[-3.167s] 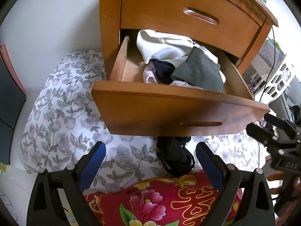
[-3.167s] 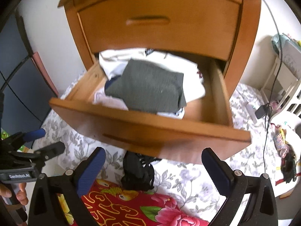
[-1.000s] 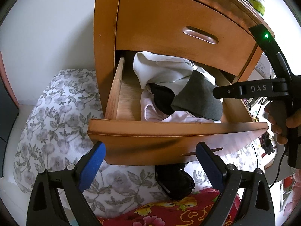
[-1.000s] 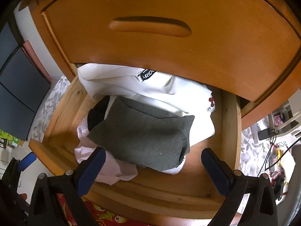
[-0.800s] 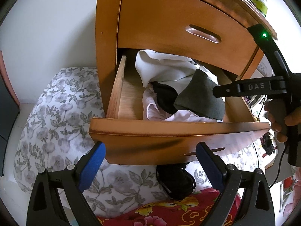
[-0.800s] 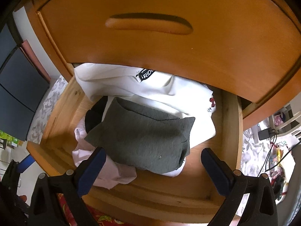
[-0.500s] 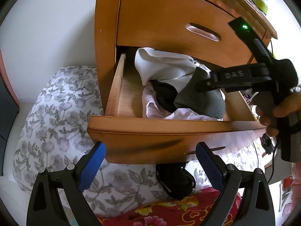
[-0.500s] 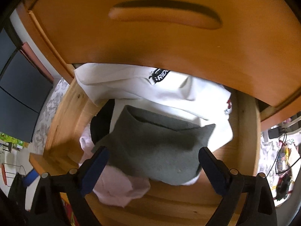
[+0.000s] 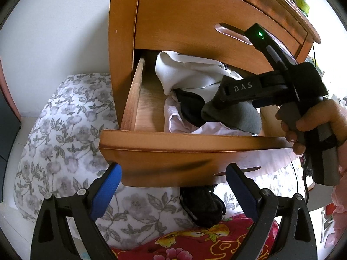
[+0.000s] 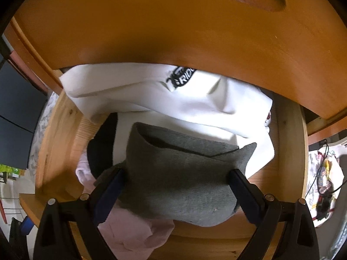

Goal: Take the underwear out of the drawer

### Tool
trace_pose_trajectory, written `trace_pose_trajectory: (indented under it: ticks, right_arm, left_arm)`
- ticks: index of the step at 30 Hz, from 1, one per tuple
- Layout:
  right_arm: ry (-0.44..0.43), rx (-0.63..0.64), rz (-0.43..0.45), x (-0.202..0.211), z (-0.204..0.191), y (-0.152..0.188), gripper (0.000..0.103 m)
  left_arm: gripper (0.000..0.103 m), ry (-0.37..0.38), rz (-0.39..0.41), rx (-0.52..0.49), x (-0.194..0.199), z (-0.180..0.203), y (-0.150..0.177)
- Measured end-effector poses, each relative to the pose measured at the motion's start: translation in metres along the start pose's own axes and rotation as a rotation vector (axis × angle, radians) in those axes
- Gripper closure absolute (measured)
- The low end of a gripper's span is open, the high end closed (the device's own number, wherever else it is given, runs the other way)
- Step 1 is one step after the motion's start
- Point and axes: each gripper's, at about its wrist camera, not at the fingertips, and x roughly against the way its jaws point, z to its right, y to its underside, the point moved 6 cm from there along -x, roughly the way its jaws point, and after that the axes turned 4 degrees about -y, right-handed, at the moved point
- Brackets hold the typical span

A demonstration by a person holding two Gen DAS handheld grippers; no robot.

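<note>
White wall fills the left of your left wrist view, and below it lies a floral bedsheet [image 9: 65, 130] with a red flowered blanket [image 9: 195, 247] at the bottom edge. Your left gripper [image 9: 173, 186] hangs low before the front panel of the open drawer [image 9: 173, 147]; its two blue-padded fingers stand wide apart and hold nothing. A dark bundle [image 9: 203, 205] lies on the sheet under the drawer, between these fingers.

Moving to the right, inside the drawer you see a white garment [image 9: 190, 75] at the back, a black piece [image 9: 190, 106] beside a pale pink cloth [image 9: 173, 117], and on top the grey underwear [image 9: 236, 117]. Your right gripper [image 10: 175, 186] reaches down into the drawer from the right, held by your hand [image 9: 314, 121]. In the right wrist view its fingers stand far apart with the grey underwear between them; each blue pad is touching one side of the fabric, which is not yet squeezed. The underwear sits in the drawer, over the white garment and the pink cloth. A green-labelled bottle [image 9: 301, 0] stands on the cabinet top at far right.
</note>
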Motion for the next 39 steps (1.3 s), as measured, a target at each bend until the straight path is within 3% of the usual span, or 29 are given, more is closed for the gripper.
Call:
trace_pose_trajectory:
  ticks: [13,25,30,39]
  right_arm:
    - [-0.037,-0.059,0.006,0.010,0.026,0.020,0.013]
    - [-0.085,-0.072,0.040,0.028,0.047,0.037,0.044]
    - [-0.112,-0.077,0.054,0.028,0.051,0.040,0.065]
    - [-0.137,-0.096,0.101,0.037,0.060,0.048,0.087]
  left_arm:
    - [0.006,0.005,-0.002,0.000,0.002,-0.001,0.002]
    - [0.006,0.008,-0.006,0.003,0.002,-0.001,0.003]
    - [0.006,0.007,-0.009,0.004,0.002,-0.001,0.003]
    - [0.006,0.005,-0.014,0.004,0.002,-0.001,0.004]
